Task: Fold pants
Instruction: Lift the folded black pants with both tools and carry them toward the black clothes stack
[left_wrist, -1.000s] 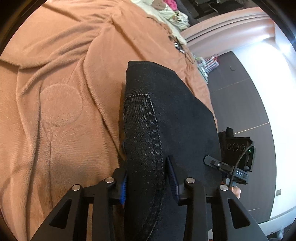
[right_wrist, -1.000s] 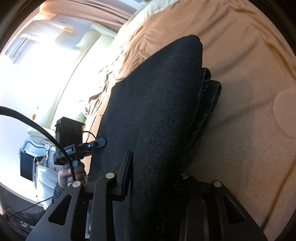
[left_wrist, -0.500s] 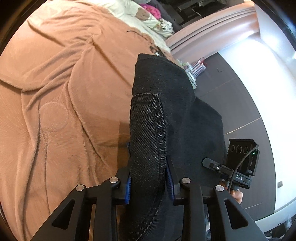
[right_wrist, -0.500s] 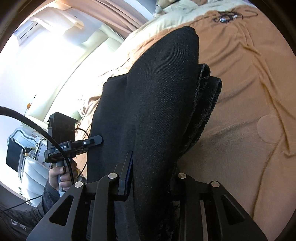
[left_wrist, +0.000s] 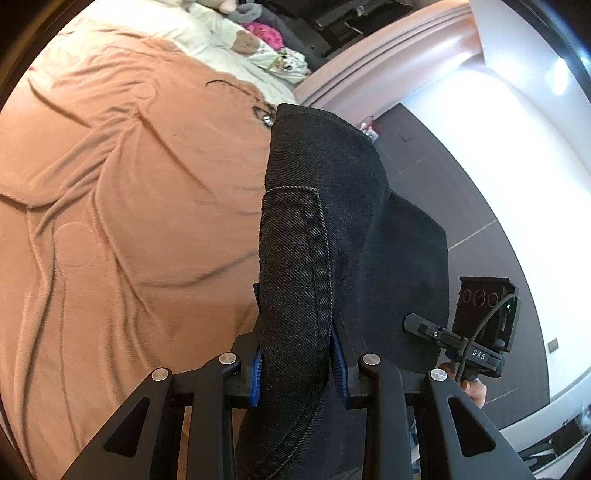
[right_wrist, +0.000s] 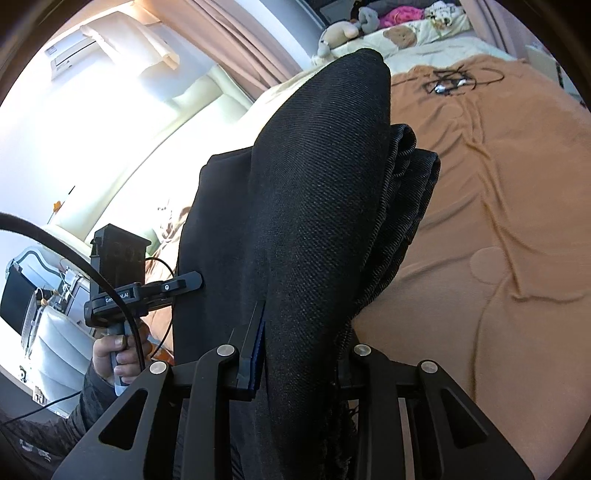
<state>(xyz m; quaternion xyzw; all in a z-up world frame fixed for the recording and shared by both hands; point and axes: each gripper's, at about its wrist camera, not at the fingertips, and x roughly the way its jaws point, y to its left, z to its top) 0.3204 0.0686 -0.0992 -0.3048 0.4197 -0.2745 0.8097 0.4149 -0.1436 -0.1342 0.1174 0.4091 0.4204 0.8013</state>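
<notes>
Since a second ago I have raised the black pants (left_wrist: 325, 206) off the tan blanket (left_wrist: 122, 206) | my left gripper (left_wrist: 295, 363) clamps one folded edge | my right gripper (right_wrist: 299, 354) clamps the other | pants hang between them above the bed.

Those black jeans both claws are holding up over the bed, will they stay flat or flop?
The black jeans will probably flop: the folded layers already sag beside the right claw. Thick denim likely feels heavy. Left claw grips a stitched seam, so slipping seems unlikely.
</notes>
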